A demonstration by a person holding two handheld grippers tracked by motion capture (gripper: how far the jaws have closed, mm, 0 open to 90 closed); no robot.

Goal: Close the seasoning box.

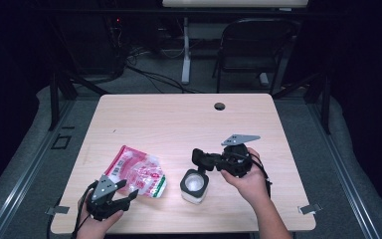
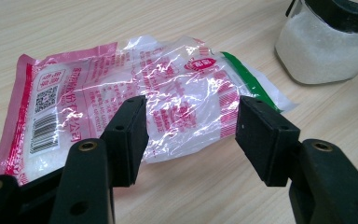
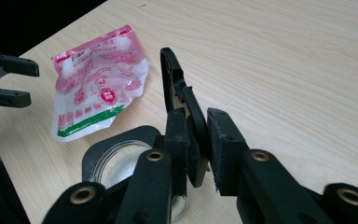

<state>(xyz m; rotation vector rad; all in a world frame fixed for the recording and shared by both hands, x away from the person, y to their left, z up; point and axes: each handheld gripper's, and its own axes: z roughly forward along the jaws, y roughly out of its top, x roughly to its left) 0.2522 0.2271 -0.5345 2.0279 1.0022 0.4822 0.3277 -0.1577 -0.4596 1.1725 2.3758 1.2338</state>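
A crinkled pink, white and clear plastic bag (image 1: 137, 172) (image 2: 168, 88) (image 3: 98, 79) of white grains lies flat on the table's front left. My left gripper (image 1: 128, 193) (image 2: 191, 135) stands open just short of the bag's near edge, nothing between its fingers. A square jar (image 1: 194, 186) (image 2: 326, 46) (image 3: 116, 161) of white powder with a black rim stands open to the bag's right. My right gripper (image 1: 213, 162) (image 3: 198, 140) is shut on the jar's black lid (image 1: 200, 158) (image 3: 177, 88), held on edge just above and behind the jar.
The wooden table (image 1: 179, 119) has a round cable hole (image 1: 220, 106) near its far edge. A folding chair (image 1: 251, 50) and a desk leg (image 1: 185, 50) stand on the floor beyond the table. My left gripper (image 3: 14, 81) shows at the left of the right gripper view.
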